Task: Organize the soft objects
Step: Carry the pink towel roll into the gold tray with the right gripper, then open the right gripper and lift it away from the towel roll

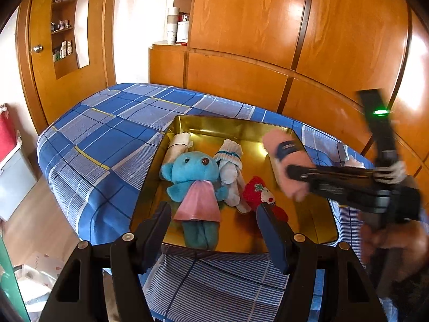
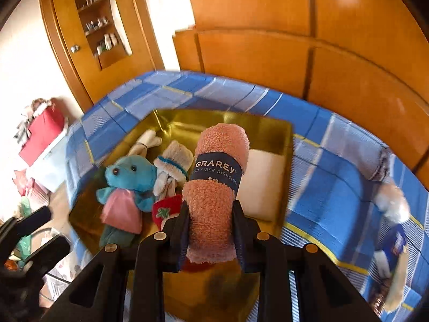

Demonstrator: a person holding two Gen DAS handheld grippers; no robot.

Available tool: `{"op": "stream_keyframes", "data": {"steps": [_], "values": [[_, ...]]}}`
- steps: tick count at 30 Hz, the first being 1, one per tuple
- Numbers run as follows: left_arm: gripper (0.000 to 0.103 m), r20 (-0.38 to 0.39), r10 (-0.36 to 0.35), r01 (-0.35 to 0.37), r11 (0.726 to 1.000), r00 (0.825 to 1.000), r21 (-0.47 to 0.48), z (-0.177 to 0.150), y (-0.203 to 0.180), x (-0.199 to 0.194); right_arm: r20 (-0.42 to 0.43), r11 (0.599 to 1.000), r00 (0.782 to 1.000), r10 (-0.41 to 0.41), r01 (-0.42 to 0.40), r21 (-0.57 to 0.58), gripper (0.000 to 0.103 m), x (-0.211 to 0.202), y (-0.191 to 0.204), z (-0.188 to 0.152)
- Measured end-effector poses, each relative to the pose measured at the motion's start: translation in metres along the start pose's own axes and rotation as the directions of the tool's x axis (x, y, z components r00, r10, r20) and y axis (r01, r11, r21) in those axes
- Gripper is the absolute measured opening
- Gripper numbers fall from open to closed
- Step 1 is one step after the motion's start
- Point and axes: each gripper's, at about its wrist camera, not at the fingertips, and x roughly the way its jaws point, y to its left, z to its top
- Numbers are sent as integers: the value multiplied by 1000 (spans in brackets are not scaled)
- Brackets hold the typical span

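The pink rolled dishcloth (image 2: 214, 196) is being clamped tight in the right gripper (image 2: 210, 230) above the gold tray (image 1: 236, 127), where a blue plush toy (image 1: 191, 173) is lying; the left gripper (image 1: 214, 220) is being held half-open, empty.

Glossy orange wood wardrobe panels (image 1: 268, 26) wrap the room, a shelved door (image 1: 64, 24) stands left, sunlight glaring off the varnish.

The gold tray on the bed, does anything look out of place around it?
Yes. Beyond the gold tray's right side, a few soft items lie loose on the blue plaid bedspread, too blurred to identify.
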Motion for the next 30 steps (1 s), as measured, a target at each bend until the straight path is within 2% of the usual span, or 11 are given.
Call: {"op": "stream_keyframes", "data": {"steps": [4,7,14,30], "values": [[67,-5,5,-5,1000,1000,-9,0,4,2,-81,999,996,-32,30,-21,29,41,9,1],[67,-6,10,-10,1000,1000,-12,0,6,3,-99,999,994,-39,38,-14,32,51,8,-3],[67,-16,7,-7,1000,1000,-14,-3,5,5,-83,999,996,-24,26,30,42,39,1,-2],[67,-11,4,-3,1000,1000,8,-6,-4,-1,14,997,999,-44,43,66,43,-1,2,-12]]}}
